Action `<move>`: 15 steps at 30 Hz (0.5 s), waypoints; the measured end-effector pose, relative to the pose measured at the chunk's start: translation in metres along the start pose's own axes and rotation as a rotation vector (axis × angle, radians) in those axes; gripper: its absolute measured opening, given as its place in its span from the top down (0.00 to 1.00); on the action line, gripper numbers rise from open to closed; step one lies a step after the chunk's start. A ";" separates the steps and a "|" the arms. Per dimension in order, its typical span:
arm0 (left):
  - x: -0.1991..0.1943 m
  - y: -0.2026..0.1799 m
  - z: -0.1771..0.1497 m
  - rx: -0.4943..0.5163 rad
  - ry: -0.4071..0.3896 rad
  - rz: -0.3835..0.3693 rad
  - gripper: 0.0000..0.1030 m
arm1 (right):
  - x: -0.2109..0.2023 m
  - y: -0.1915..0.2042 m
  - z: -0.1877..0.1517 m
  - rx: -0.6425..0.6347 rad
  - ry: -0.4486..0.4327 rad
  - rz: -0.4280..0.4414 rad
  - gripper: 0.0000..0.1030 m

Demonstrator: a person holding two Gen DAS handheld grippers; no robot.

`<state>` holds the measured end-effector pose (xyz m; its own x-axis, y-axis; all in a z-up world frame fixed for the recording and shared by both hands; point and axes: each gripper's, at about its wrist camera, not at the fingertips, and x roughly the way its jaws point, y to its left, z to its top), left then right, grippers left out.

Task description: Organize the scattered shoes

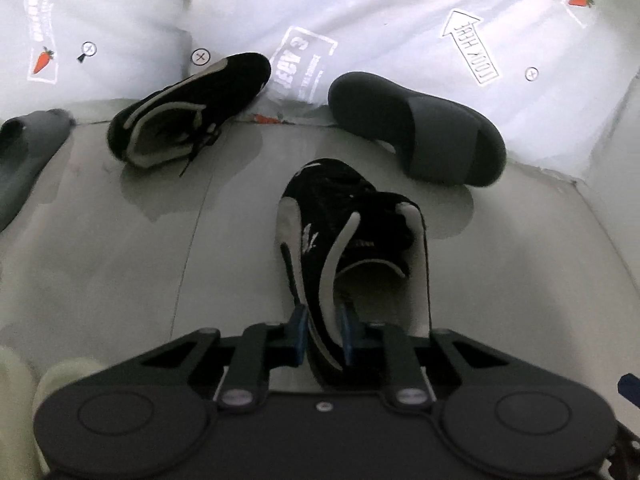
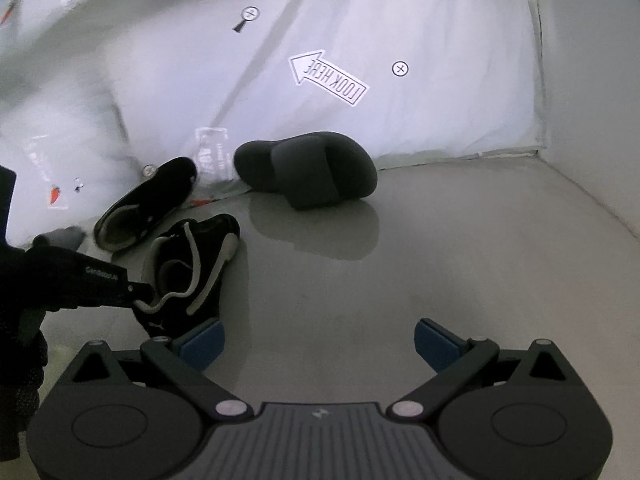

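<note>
Altogether two black sneakers and two grey slides lie on the floor: the left gripper (image 1: 324, 330) pinches the near sneaker's (image 1: 352, 240) heel collar mid-floor, the right gripper (image 2: 318, 344) gapes wide and empty, the other sneaker (image 1: 188, 108) and one slide (image 1: 416, 128) rest against the printed sheet's (image 1: 380, 20) edge, and the second slide (image 1: 28, 152) is cut off at left.

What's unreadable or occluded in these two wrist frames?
- Dark grey foam slide at the left edge: cut off by the left wrist view's edge.
- Heel of the black suede sneaker with cream trim: hidden behind the left gripper.
- Pale rounded object, bottom left: cut off by the gripper body, unidentifiable.
- Right gripper: open, nothing hidden.
</note>
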<state>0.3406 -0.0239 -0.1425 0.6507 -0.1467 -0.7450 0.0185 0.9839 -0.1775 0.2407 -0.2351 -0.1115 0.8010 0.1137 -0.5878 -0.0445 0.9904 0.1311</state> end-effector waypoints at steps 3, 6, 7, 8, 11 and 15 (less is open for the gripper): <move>-0.017 -0.003 -0.011 0.022 -0.011 0.004 0.84 | -0.016 0.000 -0.007 -0.012 -0.006 -0.007 0.02; -0.023 0.003 -0.038 -0.014 0.093 -0.033 0.85 | -0.027 -0.002 -0.014 -0.004 -0.005 -0.012 0.02; -0.024 0.006 -0.048 -0.027 0.126 -0.041 0.85 | -0.031 -0.003 -0.016 0.000 -0.002 -0.013 0.02; -0.027 0.007 -0.059 -0.030 0.137 -0.039 0.85 | -0.034 -0.003 -0.019 0.001 0.002 -0.012 0.02; -0.036 0.013 -0.076 -0.076 0.143 -0.091 0.85 | -0.043 -0.002 -0.027 -0.016 0.012 -0.012 0.02; -0.045 0.015 -0.059 -0.140 0.042 -0.130 0.69 | -0.052 -0.005 -0.037 -0.033 0.035 -0.015 0.02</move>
<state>0.2672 -0.0088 -0.1494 0.6173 -0.2789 -0.7356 -0.0075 0.9329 -0.3600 0.1773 -0.2426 -0.1108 0.7806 0.1013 -0.6167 -0.0533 0.9940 0.0958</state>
